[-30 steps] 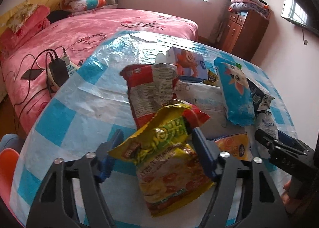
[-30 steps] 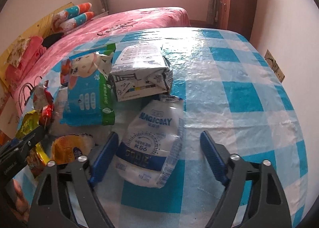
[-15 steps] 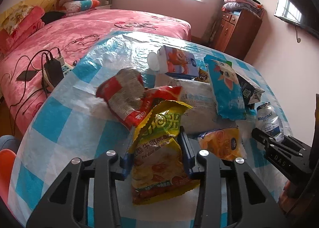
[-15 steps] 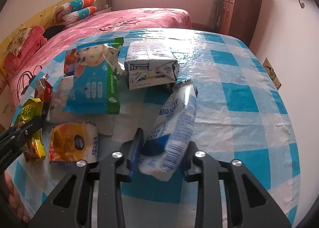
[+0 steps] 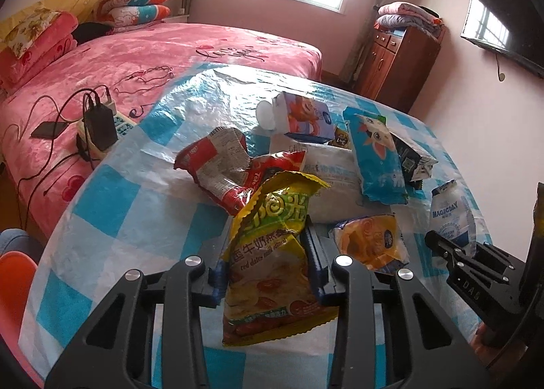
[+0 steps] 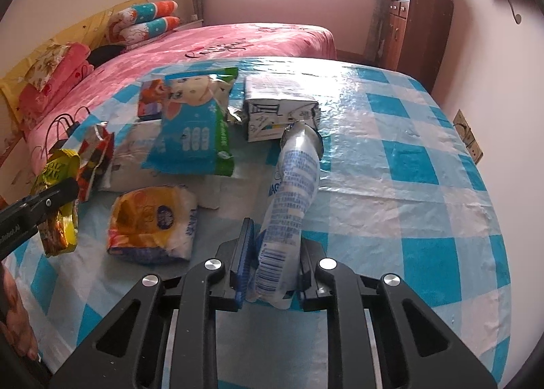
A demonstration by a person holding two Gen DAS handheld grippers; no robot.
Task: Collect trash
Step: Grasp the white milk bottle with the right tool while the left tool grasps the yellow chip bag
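Black gripper (image 5: 268,273), blue-padded jaws, silver screws.

A yellow-green snack bag (image 5: 272,253) and white-blue pouch (image 6: 289,205) are showing against the blue-and-white checked tablecloth (image 6: 408,157); pink bedspread (image 5: 136,59) behind.

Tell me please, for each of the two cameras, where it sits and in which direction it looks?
Left wrist: sits on the left gripper, looks forward over the checked table toward bed and window; its own fingers clamp a yellow snack bag; the right gripper shows at the right edge.
Right wrist: sits on the right gripper, same direction, from further right; its fingers clamp a white milk pouch; the left gripper and a hand show at left.
Shared: orange wrapper, blue cartoon pack.
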